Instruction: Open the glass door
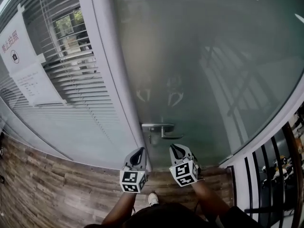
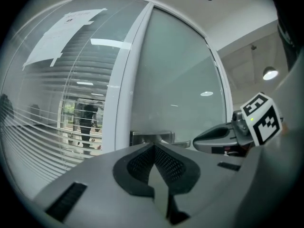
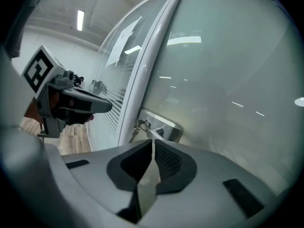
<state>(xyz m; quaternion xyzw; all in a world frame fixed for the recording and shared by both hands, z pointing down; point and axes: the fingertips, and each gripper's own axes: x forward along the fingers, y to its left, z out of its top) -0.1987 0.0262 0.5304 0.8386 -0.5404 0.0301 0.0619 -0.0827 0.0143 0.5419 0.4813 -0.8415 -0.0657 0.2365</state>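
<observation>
Just ahead of left gripper [image 1: 139,151] and right gripper [image 1: 175,148], door handle [image 1: 159,126], untouched, both jaws pressed together

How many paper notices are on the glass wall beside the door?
2. The notice with red print sits high on the glass wall; the second sheet hangs just below it. More could lie outside the view.
</observation>
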